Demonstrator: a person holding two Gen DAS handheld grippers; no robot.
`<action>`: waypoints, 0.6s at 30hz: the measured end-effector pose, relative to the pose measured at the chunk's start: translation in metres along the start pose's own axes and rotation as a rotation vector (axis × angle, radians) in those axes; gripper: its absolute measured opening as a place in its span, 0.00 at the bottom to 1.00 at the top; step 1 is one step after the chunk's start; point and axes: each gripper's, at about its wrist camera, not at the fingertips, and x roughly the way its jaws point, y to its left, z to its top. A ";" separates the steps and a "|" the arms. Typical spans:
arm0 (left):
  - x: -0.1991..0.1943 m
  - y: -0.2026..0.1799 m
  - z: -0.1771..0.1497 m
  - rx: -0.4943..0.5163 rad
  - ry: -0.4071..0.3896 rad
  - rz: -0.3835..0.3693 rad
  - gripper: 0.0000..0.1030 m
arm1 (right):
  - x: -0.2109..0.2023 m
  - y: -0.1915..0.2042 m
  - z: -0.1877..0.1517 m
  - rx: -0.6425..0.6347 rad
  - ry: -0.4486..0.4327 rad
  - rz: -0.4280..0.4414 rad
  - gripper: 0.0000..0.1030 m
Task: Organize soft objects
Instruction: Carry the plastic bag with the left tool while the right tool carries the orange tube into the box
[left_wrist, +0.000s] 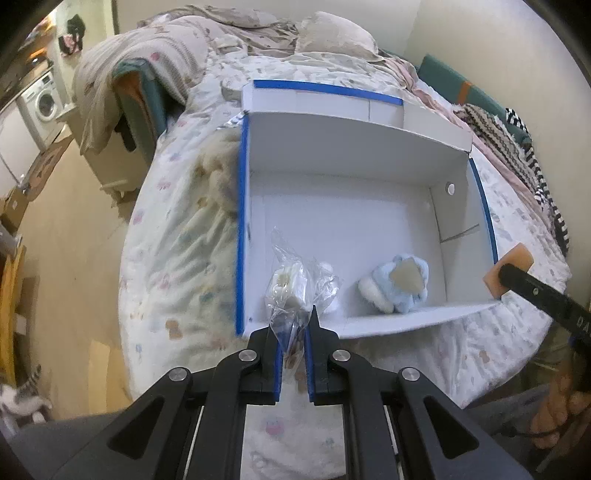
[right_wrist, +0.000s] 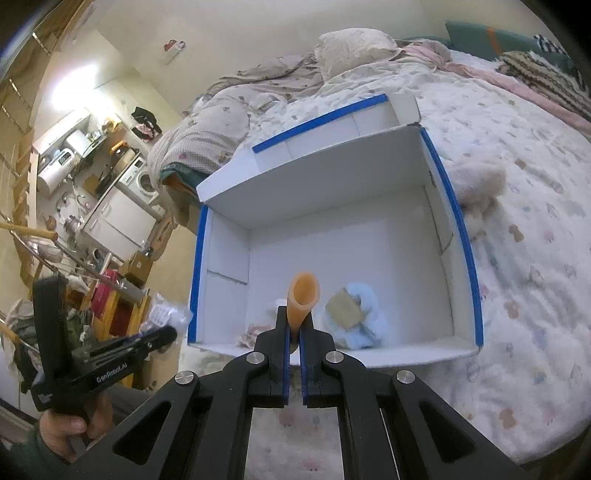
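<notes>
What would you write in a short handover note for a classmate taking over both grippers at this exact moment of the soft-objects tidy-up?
Left gripper: shut on a clear plastic bag with a pale soft item inside, held over the near-left corner of the white box.
Right gripper: shut on an orange sponge, squeezed into a curl, at the box's near edge.
Done: a light blue plush toy already lies in the box, near the front wall.
Left: release the bag and sponge into the box. A cream fluffy item lies on the bed beside the box; it probably goes in too.
</notes>
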 end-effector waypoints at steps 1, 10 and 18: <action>0.003 -0.003 0.005 0.007 0.002 0.003 0.09 | 0.002 0.001 0.002 -0.005 0.002 0.001 0.06; 0.038 -0.024 0.040 0.062 0.029 0.009 0.09 | 0.040 -0.009 0.009 -0.001 0.033 0.011 0.06; 0.086 -0.032 0.040 0.089 0.052 0.015 0.09 | 0.070 -0.019 0.004 0.023 0.089 0.003 0.06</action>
